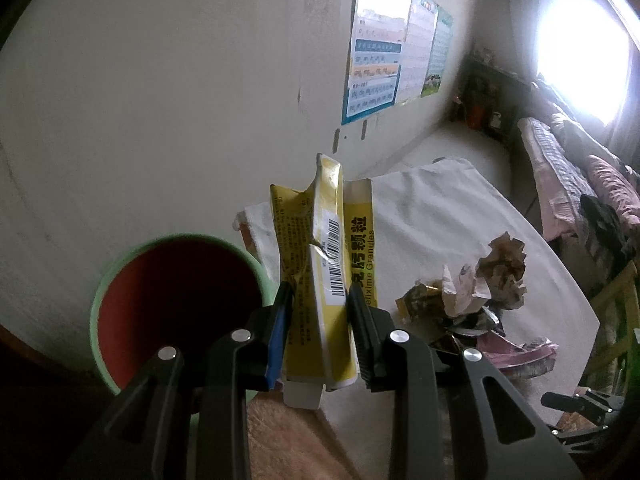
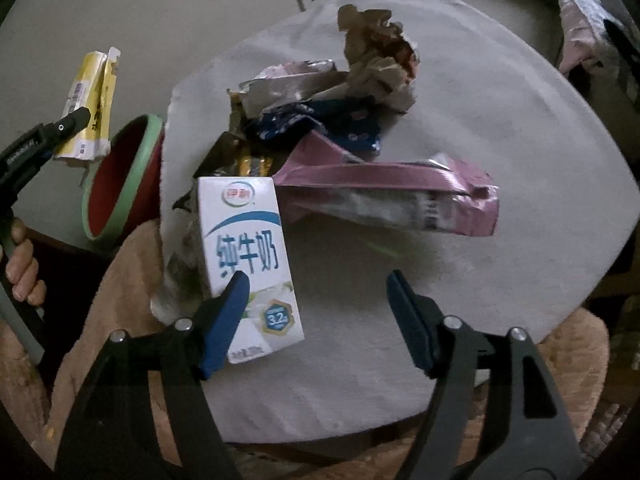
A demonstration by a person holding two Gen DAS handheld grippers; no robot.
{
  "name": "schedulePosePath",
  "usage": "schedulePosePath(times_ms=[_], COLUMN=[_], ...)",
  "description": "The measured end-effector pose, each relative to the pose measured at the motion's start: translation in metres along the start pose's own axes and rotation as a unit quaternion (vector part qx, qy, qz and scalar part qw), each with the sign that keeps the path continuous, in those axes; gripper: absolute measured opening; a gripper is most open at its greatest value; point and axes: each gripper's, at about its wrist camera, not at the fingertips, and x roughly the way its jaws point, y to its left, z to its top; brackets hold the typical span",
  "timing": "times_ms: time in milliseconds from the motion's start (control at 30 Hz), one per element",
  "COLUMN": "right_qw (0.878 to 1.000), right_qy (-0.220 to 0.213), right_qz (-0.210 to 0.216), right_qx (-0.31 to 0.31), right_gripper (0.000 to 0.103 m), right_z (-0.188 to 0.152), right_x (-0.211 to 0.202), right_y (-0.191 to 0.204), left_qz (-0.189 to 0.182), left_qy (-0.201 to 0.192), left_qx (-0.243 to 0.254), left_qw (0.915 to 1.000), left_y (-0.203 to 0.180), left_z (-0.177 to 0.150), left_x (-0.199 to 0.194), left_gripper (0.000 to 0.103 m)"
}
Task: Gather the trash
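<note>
1. Holding the yellow box [image 1: 320, 280] in your left gripper [image 1: 318, 300], you are keeping it raised beside the bin [image 1: 176, 300] — the jaws are pinching the flattened, torn box across its lower half, its top end sticking up past the fingertips.
2. You are carrying that box near the bin's green rim but not yet over the red mouth; my judgement is that the drop will go cleanly only once the box's lower end is hanging above the opening, so be shifting it that way before you loosen the pinch.
3. Your right gripper [image 2: 316, 304] is standing spread and empty over the white cloth [image 2: 520, 160], pointing steeply down. Its left finger is overlapping the milk carton [image 2: 248, 248]; its right finger is over bare cloth.
4. You are probably lining up on the carton — it is lying flat at the cloth's near edge. Be centring the jaws across its narrow width, since at present it sits off to the left of the gap.
5. You are working beside a loose heap: the pink wrapper [image 2: 392, 196] is just beyond the carton, with a blue wrapper [image 2: 320, 124] and crumpled paper [image 2: 380, 56] farther back. Be closing low on the carton alone so nothing else drags along.
</note>
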Motion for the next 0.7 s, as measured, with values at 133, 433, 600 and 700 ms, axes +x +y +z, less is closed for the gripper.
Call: schedulePosePath(times_ms=[133,433,600,700], right_qw=[1.0,0.999,0.998,0.998], right_qy=[0.005,0.006,0.017,0.026], right_qz=[0.02,0.048,0.059,0.054], right_qx=[0.006,-0.002,-0.02,-0.022], right_gripper=[0.069,0.07,0.07,0.069], right_z=[0.0,0.007,0.008,0.01], right_x=[0.003,0.005,0.017,0.027], right_y=[-0.001,0.016,0.034,0.038], left_qz=[0.006,0.007,0.005,0.005], left_qy=[-0.004,0.0,0.003,0.004], left_qx=[-0.001,0.013,0.017,0.016], left_qw=[1.0,0.9999,0.9998,0.9999], left_y=[0.0,-0.012,-0.014,-0.013], left_z=[0.0,-0.001,-0.001,-0.001], left_x=[-0.005,-0.002,0.001,0.001], left_gripper=[0.027,0.028,0.028,0.028])
